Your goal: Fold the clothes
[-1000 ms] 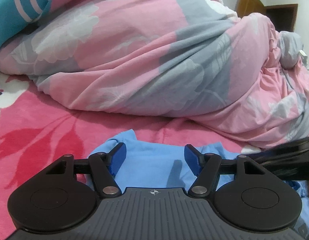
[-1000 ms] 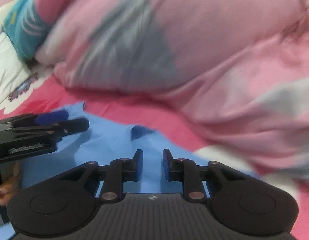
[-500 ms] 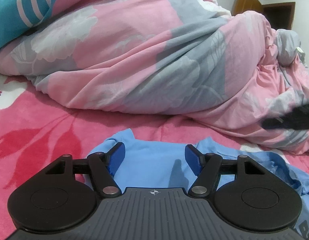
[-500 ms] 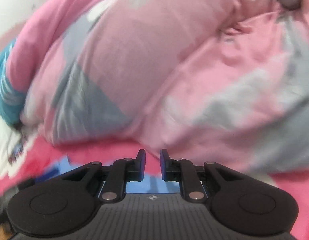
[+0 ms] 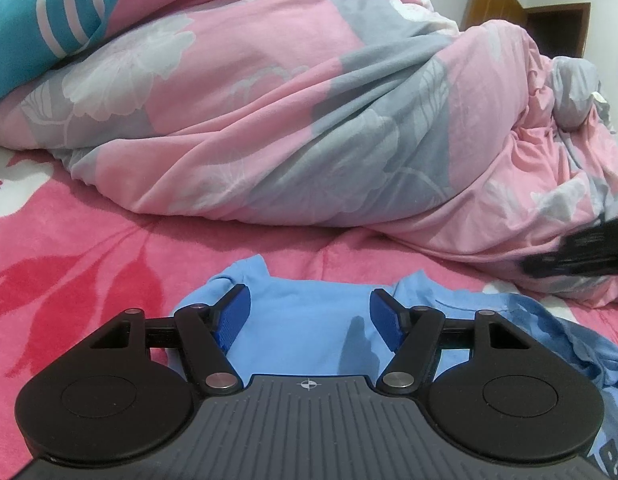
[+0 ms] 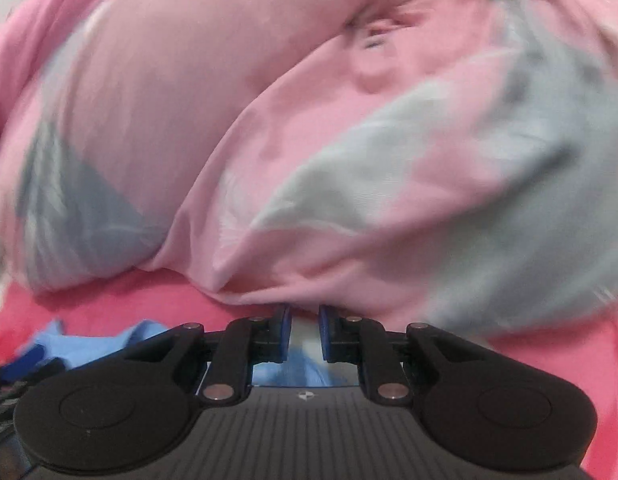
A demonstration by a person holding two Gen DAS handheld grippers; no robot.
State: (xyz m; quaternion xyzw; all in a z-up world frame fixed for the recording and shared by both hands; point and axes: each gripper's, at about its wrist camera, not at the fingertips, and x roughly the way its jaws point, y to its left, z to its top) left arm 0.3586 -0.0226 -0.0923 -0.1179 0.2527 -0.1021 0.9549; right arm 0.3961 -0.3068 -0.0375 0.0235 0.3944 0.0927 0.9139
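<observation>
My left tongs (image 5: 309,320) are spread wide over the light blue shirt (image 5: 305,328), gripping nothing. The shirt lies flat on the pink floral bed sheet (image 5: 89,248), just in front of the bunched pink and grey duvet (image 5: 289,120). My right tongs (image 6: 305,334) show a narrow gap between the blue pads (image 6: 284,332); blue fabric is visible below the gap, but blur keeps me from telling whether anything is pinched. A teal striped pillow (image 5: 41,12) lies at far left.

Matt blue cloth shirt (image 5: 309,324), soft crumpled quilt (image 5: 309,120), fuzzy bedsheet (image 5: 89,248)
</observation>
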